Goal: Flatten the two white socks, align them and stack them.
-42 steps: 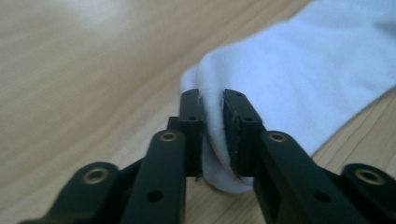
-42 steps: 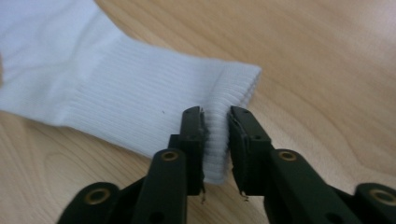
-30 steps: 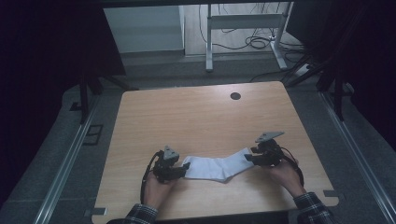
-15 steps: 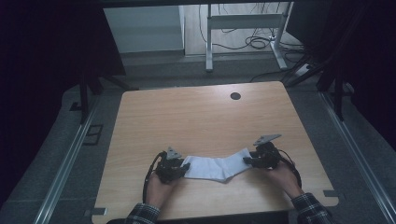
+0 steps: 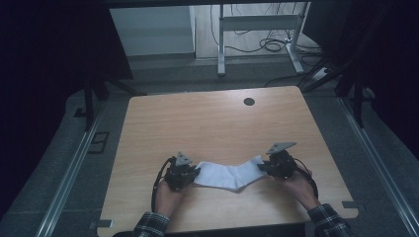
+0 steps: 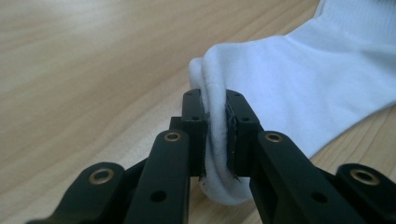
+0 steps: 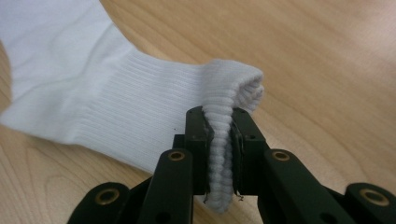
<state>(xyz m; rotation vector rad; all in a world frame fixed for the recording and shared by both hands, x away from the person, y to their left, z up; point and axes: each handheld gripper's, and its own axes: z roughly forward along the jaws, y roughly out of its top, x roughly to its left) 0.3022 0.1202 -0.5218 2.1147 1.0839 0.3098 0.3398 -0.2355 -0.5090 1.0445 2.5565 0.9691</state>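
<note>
A white sock point(image 5: 228, 175) lay flat on the wooden surface point(image 5: 217, 123), near the edge closest to the person and stretched sideways between the 2 hand-held grippers. The left hand-held gripper point(image 5: 193, 174) sat at the sock's left end, and its jaws, which had just been closing, were clamped on the smooth-knit toe; in the left gripper view the fabric point(image 6: 215, 116) was bunched into a fold pinched between the 2 black pads, with the rest of the sock spreading away to the upper right over the wood. The right hand-held gripper point(image 5: 263, 168) sat at the sock's right end, and its jaws had likewise just been closing onto the ribbed cuff; in the right gripper view the cuff point(image 7: 224, 135) stood squeezed upright between the pads, its rim curling over just above them, while the leg of the sock ran off to the upper left. From above, the sock sagged in a shallow bend, its middle dipping toward the person. A hand in a plaid sleeve point(image 5: 150, 226) held each hand-held gripper from the near edge. A small dark round hole point(image 5: 249, 101) marked the far side of the surface, well apart from the sock.
</note>
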